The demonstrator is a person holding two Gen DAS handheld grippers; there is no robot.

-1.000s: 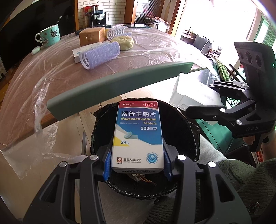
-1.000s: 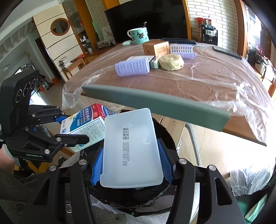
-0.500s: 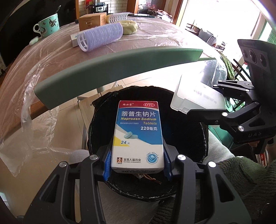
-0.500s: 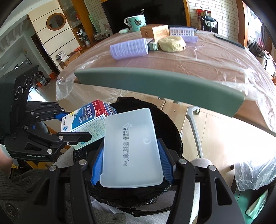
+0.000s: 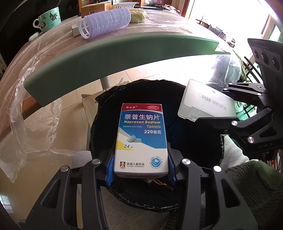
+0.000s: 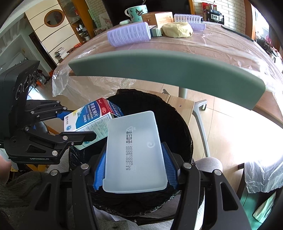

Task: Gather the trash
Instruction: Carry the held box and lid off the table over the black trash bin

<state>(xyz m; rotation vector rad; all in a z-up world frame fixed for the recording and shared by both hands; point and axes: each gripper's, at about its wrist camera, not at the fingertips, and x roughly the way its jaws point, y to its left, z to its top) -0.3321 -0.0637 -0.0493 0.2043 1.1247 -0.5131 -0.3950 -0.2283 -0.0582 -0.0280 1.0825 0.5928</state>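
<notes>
My left gripper [image 5: 141,165] is shut on a white and blue tablet box [image 5: 141,138], its blue pads pressed on both long sides. The box hangs over the open mouth of a black-lined trash bin [image 5: 194,146]. My right gripper [image 6: 136,169] is shut on a frosted plastic lid [image 6: 136,152], also above the bin [image 6: 178,134]. In the left wrist view the lid [image 5: 205,102] and the right gripper [image 5: 235,113] sit at the bin's right rim. In the right wrist view the tablet box [image 6: 92,120] and the left gripper [image 6: 77,123] are at the bin's left side.
A grey-green chair back [image 5: 113,58] arches just beyond the bin. Behind it a table under plastic sheet [image 6: 212,46] carries lilac hair rollers [image 6: 129,34], a mug [image 6: 137,10], a cardboard box [image 6: 159,17] and a yellow lump [image 6: 177,30]. A green knitted sleeve [image 5: 251,191] shows at lower right.
Both grippers have sunk toward the bin with their loads; the bin mouth looms larger, the table has slid up and away. Neither grip has changed.
</notes>
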